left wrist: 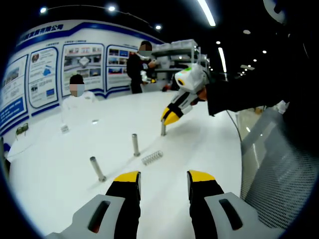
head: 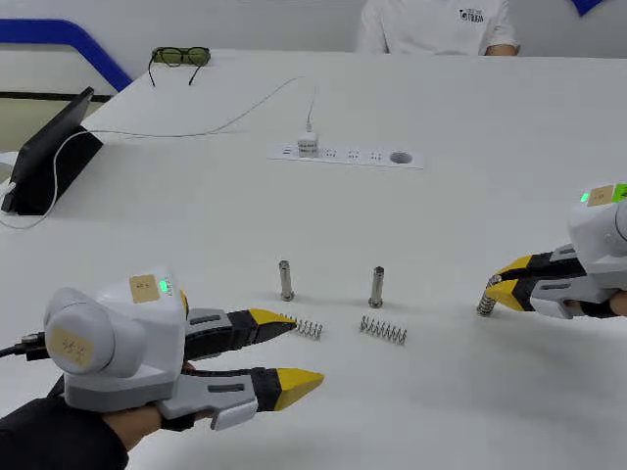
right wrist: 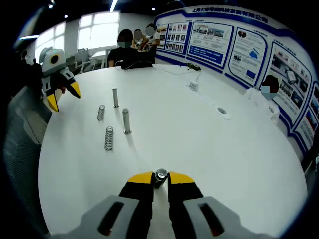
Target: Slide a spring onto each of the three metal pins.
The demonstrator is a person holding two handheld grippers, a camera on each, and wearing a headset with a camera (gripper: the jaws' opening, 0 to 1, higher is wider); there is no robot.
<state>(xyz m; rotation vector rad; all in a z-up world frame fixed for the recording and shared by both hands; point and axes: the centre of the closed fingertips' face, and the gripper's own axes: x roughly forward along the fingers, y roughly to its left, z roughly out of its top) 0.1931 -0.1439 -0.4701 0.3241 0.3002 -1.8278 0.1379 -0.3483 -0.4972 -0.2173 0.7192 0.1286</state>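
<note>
presently the left gripper (head: pixel 289 351) is held low over the white table (head: pixel 470 176), its jaws spread wide with nothing between them. a short spring (head: pixel 309 328) is laid flat just beside its farther yellow tip, and a longer spring (head: pixel 382 330) is laid flat near that one, to the right. behind the springs two bare pins are stood upright and apart from each other: the left pin (head: pixel 285 280) and the middle pin (head: pixel 377 287). over at the right, the right gripper (head: pixel 499 284) is closed narrowly on the top of the third pin (head: pixel 485 299), and coils can be made out around that pin's lower part. in the right gripper view the pin's round head is seen pinched between the two yellow tips, while the left gripper view shows its own jaws parted widely.
</note>
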